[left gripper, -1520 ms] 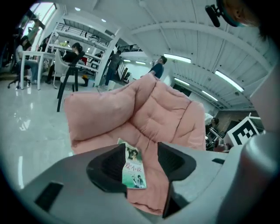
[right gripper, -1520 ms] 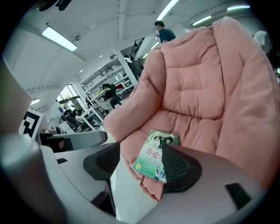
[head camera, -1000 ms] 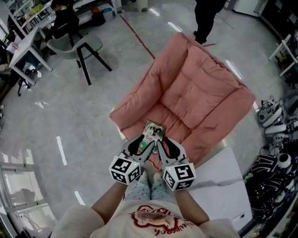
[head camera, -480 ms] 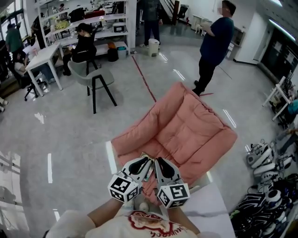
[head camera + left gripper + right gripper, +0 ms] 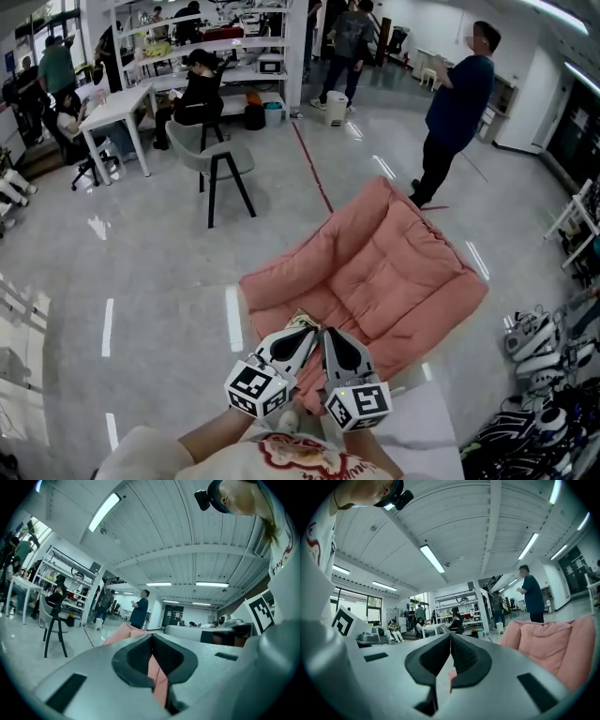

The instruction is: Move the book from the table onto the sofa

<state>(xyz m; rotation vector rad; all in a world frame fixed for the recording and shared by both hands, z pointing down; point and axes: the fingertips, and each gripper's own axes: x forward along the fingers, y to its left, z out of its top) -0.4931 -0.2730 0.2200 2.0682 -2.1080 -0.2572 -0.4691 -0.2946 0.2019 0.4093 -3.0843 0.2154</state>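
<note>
The pink sofa (image 5: pixel 394 272) stands on the floor just ahead of me. Both grippers hang side by side above its front seat edge, pointing level. My left gripper (image 5: pixel 311 330) is shut with nothing between its jaws, and so is my right gripper (image 5: pixel 327 332). The book is almost wholly hidden behind them; only a pale corner (image 5: pixel 300 320) peeks out past the left tip. In the left gripper view the shut left gripper (image 5: pixel 152 637) faces the sofa (image 5: pixel 123 633). The right gripper view shows the shut right gripper (image 5: pixel 450 637) with the sofa (image 5: pixel 548 648) to its right.
A white table (image 5: pixel 427 422) lies at the bottom right, beside me. A grey chair (image 5: pixel 216 159) and a white desk (image 5: pixel 117 108) stand far left. A person (image 5: pixel 459 103) stands behind the sofa. Several shoes (image 5: pixel 534 337) lie at the right.
Both grippers have shut and lifted away from the book, which stayed on the sofa seat. The head view has tilted up, so more of the room shows.
</note>
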